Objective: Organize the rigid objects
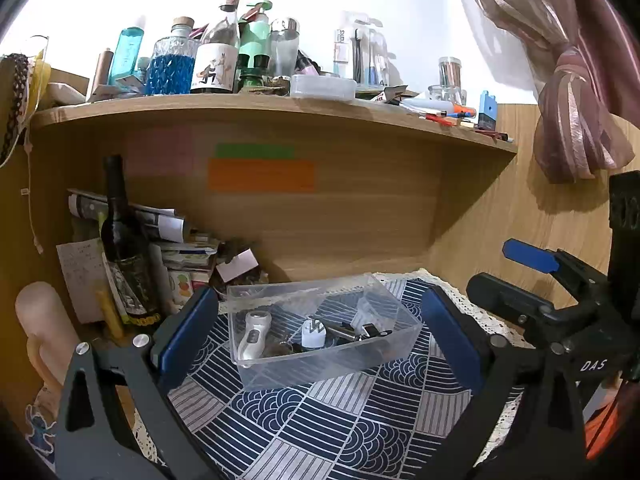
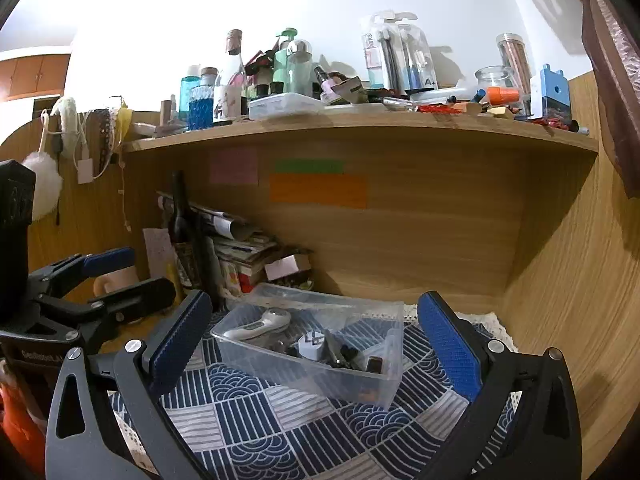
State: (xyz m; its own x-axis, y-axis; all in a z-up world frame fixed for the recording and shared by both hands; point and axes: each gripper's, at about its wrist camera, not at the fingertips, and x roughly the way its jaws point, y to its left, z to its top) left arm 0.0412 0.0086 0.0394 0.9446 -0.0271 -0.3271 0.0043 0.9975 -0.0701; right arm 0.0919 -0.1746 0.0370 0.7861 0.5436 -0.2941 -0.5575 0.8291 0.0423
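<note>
A clear plastic box (image 1: 260,376) (image 2: 384,384) rests on the blue-and-white patterned cloth (image 1: 320,432) (image 2: 256,436). Inside lie a white handheld device (image 1: 253,334) (image 2: 256,326), a white plug adapter (image 1: 313,333) (image 2: 310,345) and several small dark metal items (image 1: 360,330) (image 2: 348,354). My left gripper (image 1: 318,334) stands open just in front of the box, nothing between its blue pads. My right gripper (image 2: 316,344) is open too, its fingers framing the box from the near right; it also shows at the right of the left wrist view (image 1: 516,276). The left gripper also appears at the left of the right wrist view (image 2: 132,276).
A dark wine bottle (image 1: 122,240) (image 2: 184,220) and a stack of papers and boxes (image 1: 180,252) (image 2: 244,252) crowd the back left corner. A wooden shelf (image 1: 280,110) (image 2: 360,128) packed with bottles hangs overhead. Wooden walls close the back and right. A curtain (image 1: 568,80) hangs at right.
</note>
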